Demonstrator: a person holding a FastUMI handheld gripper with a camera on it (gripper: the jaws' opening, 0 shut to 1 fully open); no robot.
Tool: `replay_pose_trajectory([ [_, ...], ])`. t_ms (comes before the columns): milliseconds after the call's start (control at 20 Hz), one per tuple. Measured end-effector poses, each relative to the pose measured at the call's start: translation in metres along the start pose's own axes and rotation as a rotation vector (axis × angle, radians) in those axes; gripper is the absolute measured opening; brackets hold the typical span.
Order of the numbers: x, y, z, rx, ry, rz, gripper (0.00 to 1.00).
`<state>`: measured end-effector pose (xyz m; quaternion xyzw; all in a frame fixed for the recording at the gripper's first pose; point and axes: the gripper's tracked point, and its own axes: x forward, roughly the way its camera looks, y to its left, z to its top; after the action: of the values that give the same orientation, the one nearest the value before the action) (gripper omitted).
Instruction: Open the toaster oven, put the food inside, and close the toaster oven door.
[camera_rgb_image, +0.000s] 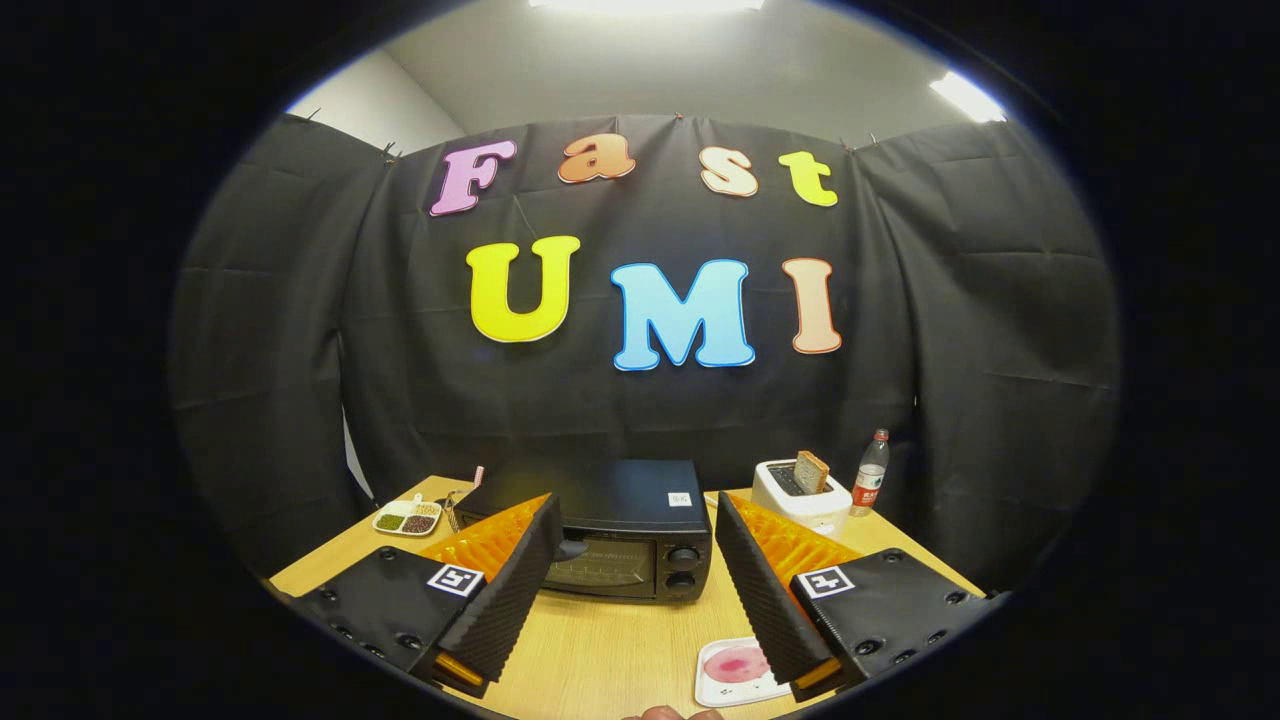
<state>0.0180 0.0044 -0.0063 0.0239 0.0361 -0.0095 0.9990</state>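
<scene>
Oven: toaster oven w/ door shut, on surface, just beyond gripper, seen thru gap btwn jaws.
Food: pink item on white plate, near side of surface, by right jaw, not touching.
Jaws: wide apart, hold nothing, touch nothing.
Rear right: white toaster w/ bread; bottle beside it.
</scene>
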Motion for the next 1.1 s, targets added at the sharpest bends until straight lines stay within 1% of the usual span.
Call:
replay_pose_trajectory([
  [250, 0.008, 0.013, 0.006, -0.021, 0.002, 0.013, 0.98],
  [450, 0.024, 0.023, 0.004, -0.021, 0.022, 0.011, 0.98],
  [900, 0.086, 0.059, -0.014, -0.019, 0.085, 0.034, 0.98],
  [1100, 0.106, 0.071, -0.027, -0.020, 0.112, 0.048, 0.98],
])
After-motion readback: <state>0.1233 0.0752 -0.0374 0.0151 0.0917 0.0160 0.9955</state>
